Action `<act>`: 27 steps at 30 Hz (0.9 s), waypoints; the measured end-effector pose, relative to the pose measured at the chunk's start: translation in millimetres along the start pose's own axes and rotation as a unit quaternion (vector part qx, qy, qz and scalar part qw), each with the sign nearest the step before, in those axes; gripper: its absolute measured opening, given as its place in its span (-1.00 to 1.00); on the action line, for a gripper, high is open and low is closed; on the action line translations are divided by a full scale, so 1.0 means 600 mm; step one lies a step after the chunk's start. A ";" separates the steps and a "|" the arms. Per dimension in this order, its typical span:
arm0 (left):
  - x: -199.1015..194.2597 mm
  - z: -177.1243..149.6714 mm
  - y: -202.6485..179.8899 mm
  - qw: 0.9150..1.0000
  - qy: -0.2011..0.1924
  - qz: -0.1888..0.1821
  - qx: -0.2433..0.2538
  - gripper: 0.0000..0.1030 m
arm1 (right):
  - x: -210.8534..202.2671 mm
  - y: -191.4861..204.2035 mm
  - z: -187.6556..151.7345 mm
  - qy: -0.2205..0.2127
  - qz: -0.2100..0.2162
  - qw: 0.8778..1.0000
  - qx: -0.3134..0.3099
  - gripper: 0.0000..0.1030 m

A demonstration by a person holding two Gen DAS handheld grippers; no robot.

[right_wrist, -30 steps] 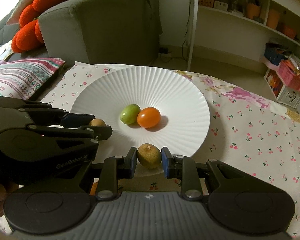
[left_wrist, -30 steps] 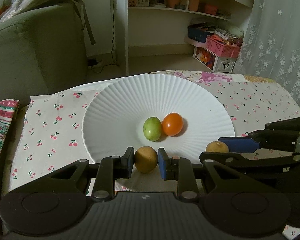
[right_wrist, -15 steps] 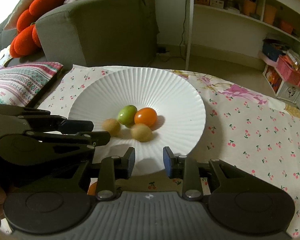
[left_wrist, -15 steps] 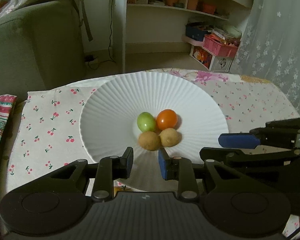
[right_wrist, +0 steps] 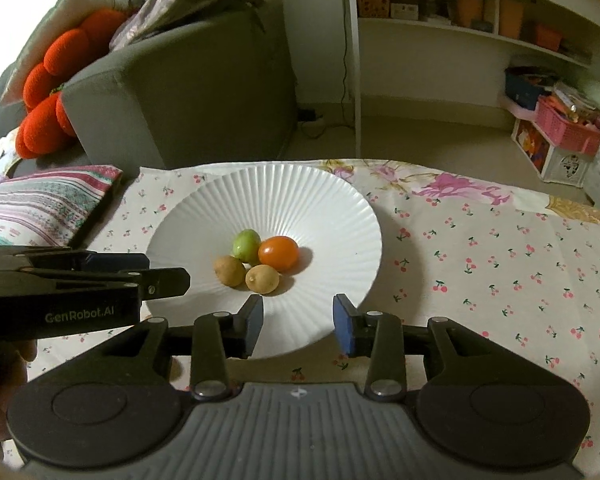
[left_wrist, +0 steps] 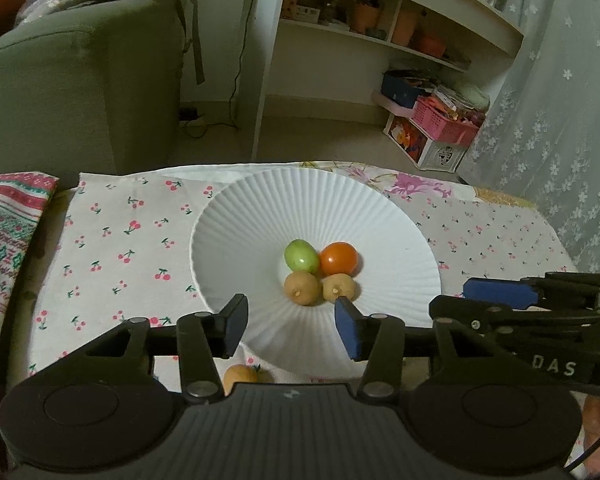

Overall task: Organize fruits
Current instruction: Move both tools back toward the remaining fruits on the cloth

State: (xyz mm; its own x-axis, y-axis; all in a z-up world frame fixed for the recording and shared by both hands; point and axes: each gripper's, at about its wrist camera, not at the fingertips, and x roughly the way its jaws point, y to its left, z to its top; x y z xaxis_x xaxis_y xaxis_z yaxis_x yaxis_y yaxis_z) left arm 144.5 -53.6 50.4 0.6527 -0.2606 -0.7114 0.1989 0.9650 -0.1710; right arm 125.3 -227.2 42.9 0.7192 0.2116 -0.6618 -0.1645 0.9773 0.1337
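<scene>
Change: a second ago each claw gripped a brown fruit at the plate's near rim; both fruits now lie in the plate, and both sets of jaws have just been opening.
Left claw [left_wrist: 291,326]: lower centre of its view, jaws apart, nothing between them.
Right claw [right_wrist: 298,326]: lower centre of its view, jaws apart, empty.
Plate [left_wrist: 240,216]: white, ribbed, mid-frame on the cherry-print cloth [left_wrist: 120,232].
Fruits: green [left_wrist: 300,255], orange [left_wrist: 339,259], two brown [left_wrist: 302,288] [left_wrist: 339,287], clustered and touching at the plate's centre.
Stray fruit [left_wrist: 240,377]: yellowish, on the cloth, bottom centre of the left view, partly hidden.
</scene>
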 end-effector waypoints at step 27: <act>-0.094 -0.066 0.036 0.999 0.018 0.025 -0.012 0.60 | -0.081 0.028 -0.023 0.008 0.074 0.997 -0.011 0.57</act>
State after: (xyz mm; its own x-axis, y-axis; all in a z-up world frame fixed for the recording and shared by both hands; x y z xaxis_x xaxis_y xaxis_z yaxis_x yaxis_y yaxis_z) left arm 83.0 -16.7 60.0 0.6339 -0.2110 -0.7440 0.1494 0.9774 -0.1499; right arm 78.1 -221.2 67.4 0.6751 0.3528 -0.6479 -0.2826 0.9349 0.2146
